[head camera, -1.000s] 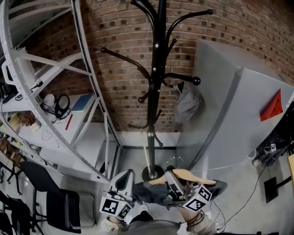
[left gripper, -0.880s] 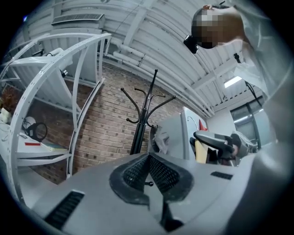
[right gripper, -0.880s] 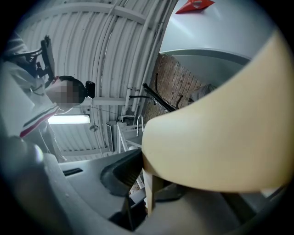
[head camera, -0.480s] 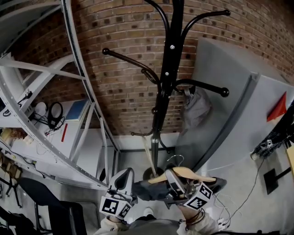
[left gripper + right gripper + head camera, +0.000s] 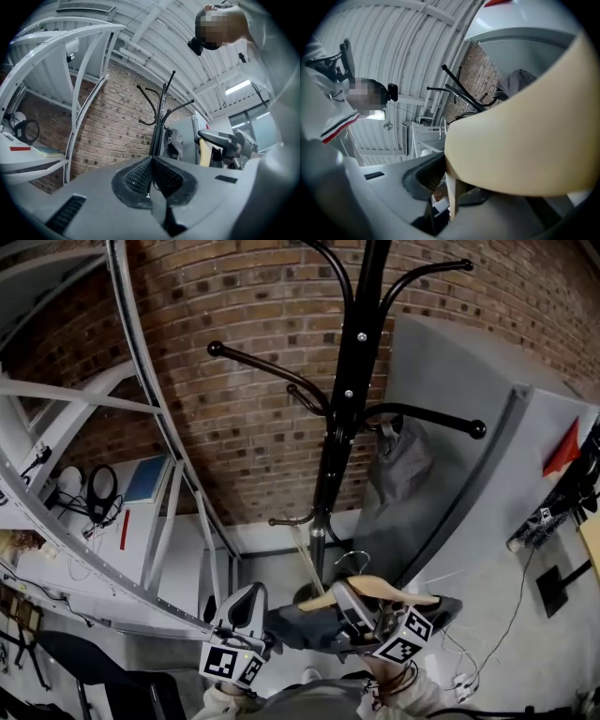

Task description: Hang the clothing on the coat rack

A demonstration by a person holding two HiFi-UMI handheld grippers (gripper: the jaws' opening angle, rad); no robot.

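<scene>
The black coat rack [image 5: 342, 409] stands against the brick wall, with a grey garment [image 5: 398, 465] hanging on one right-hand arm. Low in the head view my right gripper [image 5: 361, 615] is shut on a wooden hanger [image 5: 375, 589], over which dark clothing [image 5: 309, 632] is draped. In the right gripper view the cream hanger [image 5: 520, 140] fills the frame, clamped at the jaws [image 5: 447, 176]. My left gripper [image 5: 246, 606] sits just left of the clothing. Its pads [image 5: 152, 161] meet with nothing seen between them. The rack [image 5: 157, 122] stands ahead of it.
A white arched metal frame [image 5: 141, 409] and a shelf holding headphones [image 5: 98, 493] and a blue book [image 5: 145, 479] stand at the left. A grey panel [image 5: 487, 474] with a red triangle [image 5: 562, 446] is at the right. Cables [image 5: 459, 662] lie on the floor.
The head view has swung so the rack sits further right and looks larger. Both grippers and the hanger stay low in the frame, slightly higher than before.
</scene>
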